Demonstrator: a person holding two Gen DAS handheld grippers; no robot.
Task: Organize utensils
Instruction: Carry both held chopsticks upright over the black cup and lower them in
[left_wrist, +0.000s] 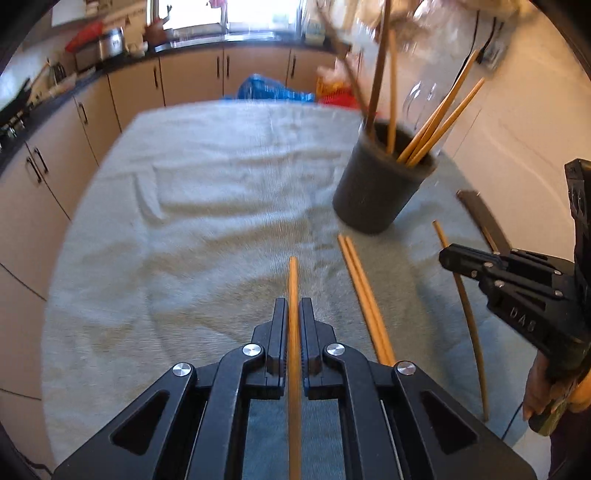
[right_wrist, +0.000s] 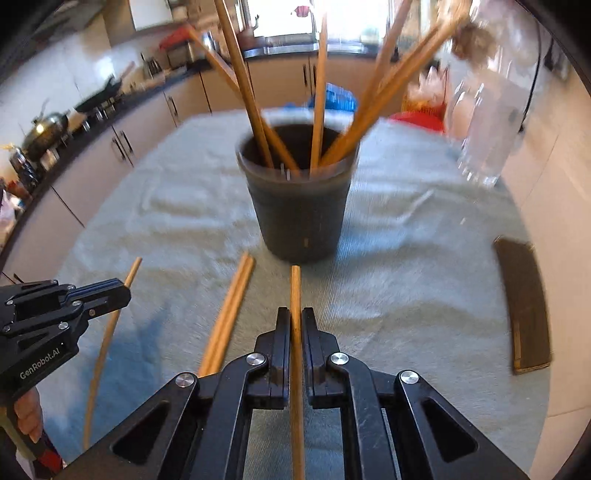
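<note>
wooden chopstick (left_wrist: 293, 295) pinched between left fingers (left_wrist: 279, 325); right likewise.

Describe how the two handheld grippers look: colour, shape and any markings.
Both are matte black plastic. The left gripper and right gripper have two flat parallel fingers on angular linkage arms with silver round bolts. White "GenRobot.AI" lettering marks the left one's side; embossed letters mark the right one's body.

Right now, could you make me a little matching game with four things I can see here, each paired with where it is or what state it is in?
Things:
1. left tool
2. dark cup
3. pair of chopsticks
4. glass jar

States:
A. lying loose on the cloth
B. shut on one chopstick
C. clear, standing at the far right
D. upright, holding several chopsticks

Pairs: 1-B, 2-D, 3-A, 4-C
</note>
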